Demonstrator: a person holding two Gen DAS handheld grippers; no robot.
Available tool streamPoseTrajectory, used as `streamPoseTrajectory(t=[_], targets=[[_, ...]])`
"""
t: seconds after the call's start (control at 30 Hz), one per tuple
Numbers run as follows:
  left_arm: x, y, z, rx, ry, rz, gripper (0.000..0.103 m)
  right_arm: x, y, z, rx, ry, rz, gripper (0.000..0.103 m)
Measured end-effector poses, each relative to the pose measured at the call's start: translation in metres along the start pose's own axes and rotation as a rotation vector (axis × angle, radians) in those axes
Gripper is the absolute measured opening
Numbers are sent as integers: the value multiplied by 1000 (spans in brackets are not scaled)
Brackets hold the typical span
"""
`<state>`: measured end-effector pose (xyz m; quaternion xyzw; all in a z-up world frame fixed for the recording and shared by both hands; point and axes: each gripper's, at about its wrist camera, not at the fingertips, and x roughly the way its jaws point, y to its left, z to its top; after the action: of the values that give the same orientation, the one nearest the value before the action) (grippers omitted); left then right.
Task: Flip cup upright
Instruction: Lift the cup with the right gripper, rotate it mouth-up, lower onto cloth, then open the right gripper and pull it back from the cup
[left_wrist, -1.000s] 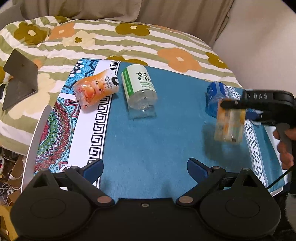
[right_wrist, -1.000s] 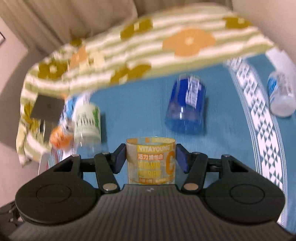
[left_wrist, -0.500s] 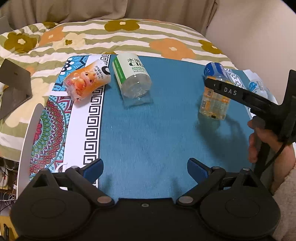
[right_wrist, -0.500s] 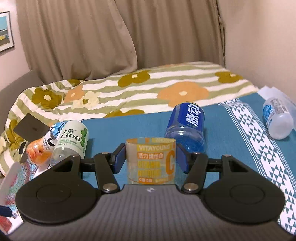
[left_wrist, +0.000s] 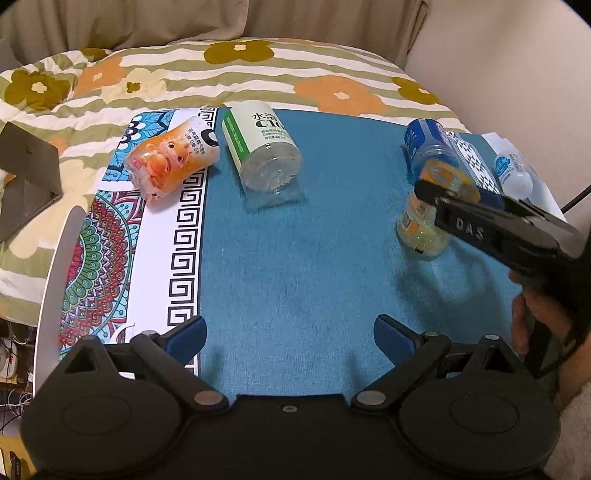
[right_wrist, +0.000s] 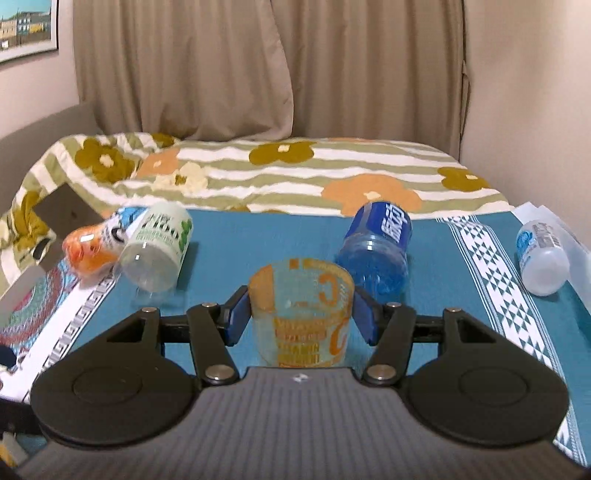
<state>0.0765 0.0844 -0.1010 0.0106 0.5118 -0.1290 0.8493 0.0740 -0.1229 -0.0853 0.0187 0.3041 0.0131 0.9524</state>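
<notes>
A clear cup with orange print (right_wrist: 301, 317) stands upright on the blue cloth (left_wrist: 295, 258), open end up. My right gripper (right_wrist: 301, 314) has a blue pad on each side of it, touching or nearly touching its walls. In the left wrist view the cup (left_wrist: 423, 229) stands at the right under the right gripper's black body (left_wrist: 495, 229). My left gripper (left_wrist: 290, 334) is open and empty, low over the cloth's near edge.
Lying on their sides: an orange cup (left_wrist: 171, 162), a green-labelled clear cup (left_wrist: 262, 147), a blue cup (left_wrist: 430, 147) just behind the held cup, and a small clear cup (left_wrist: 513, 171) at the far right. A floral quilt (left_wrist: 240, 74) lies behind.
The right gripper swung the orange-print cup from tilted in the air to upright and lowered it onto the cloth. Its fingers have spread slightly. The left gripper stayed open and moved little.
</notes>
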Motion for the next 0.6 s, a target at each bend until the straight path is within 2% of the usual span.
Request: streamPoseTrajectory(t=[0.4, 0.53, 0.6], targets=[[-1, 1, -3, -26, -4, 2, 99, -6, 2, -3, -10, 44, 1, 75], [-8, -2, -2, -32, -26, 19, 99, -8, -1, 2, 9, 63, -10, 99], [-13, -5, -1, -33, -42, 29, 99, -13, -4, 6, 18, 68, -7, 103]])
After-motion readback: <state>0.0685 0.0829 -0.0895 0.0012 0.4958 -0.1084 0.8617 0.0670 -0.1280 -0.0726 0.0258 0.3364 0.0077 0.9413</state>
